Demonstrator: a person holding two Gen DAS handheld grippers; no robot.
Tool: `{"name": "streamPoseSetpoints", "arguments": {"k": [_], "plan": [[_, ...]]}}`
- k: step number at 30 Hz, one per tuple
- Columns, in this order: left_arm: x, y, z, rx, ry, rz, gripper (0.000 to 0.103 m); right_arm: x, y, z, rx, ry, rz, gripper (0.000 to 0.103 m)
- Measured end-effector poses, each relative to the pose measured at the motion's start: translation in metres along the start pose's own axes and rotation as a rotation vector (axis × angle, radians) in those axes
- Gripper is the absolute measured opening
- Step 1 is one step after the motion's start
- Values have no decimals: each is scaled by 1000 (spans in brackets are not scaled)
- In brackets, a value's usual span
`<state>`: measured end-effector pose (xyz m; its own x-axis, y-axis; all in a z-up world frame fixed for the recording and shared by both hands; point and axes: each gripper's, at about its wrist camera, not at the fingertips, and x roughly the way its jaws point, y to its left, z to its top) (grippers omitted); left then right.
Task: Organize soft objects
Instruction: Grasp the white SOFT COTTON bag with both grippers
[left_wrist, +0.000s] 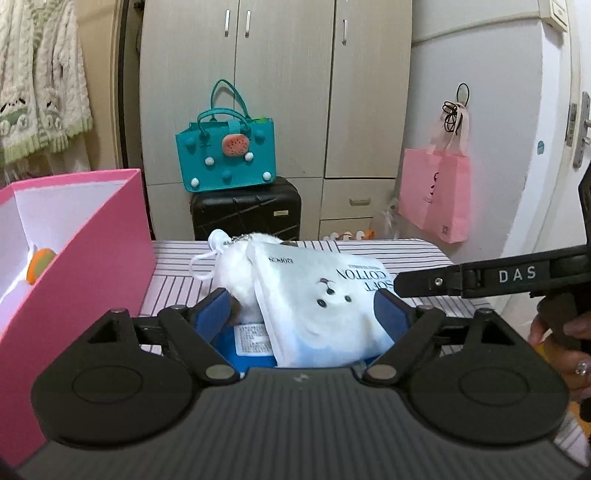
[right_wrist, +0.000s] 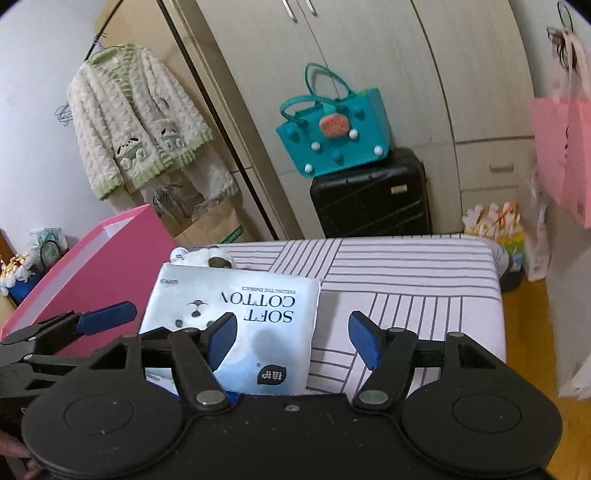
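Both wrist views look forward, close over the striped table (left_wrist: 406, 254), sharing the cotton pack (right_wrist: 251, 321).

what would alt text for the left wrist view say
The left gripper is open around a white Soft Cotton pack lying on a striped table, a white plush toy tucked behind the pack. A pink box stands at left, and the right gripper reaches in from the right.
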<state>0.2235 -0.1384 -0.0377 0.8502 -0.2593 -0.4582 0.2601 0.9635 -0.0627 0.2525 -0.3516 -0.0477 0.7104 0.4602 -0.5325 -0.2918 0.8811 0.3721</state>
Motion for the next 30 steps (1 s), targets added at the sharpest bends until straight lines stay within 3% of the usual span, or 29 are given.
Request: {"name": "streamPoseSetpoints", "arguments": {"k": [10, 14, 16, 18, 22, 30], "plan": [[17, 11, 0, -58, 67, 4, 84, 20, -10, -4, 123, 65, 58, 72], [13, 10, 0, -49, 19, 11, 73, 25, -11, -9, 187, 83, 80, 70], [13, 8, -1, -30, 20, -9, 56, 25, -9, -12, 182, 80, 81, 61], [16, 8, -2, -43, 54, -23, 46, 24, -8, -14, 190, 73, 94, 49], [18, 13, -1, -92, 85, -35, 35, 20, -8, -18, 187, 56, 73, 28], [19, 23, -2, -185, 127, -92, 30, 14, -3, -22, 175, 47, 43, 27]]}}
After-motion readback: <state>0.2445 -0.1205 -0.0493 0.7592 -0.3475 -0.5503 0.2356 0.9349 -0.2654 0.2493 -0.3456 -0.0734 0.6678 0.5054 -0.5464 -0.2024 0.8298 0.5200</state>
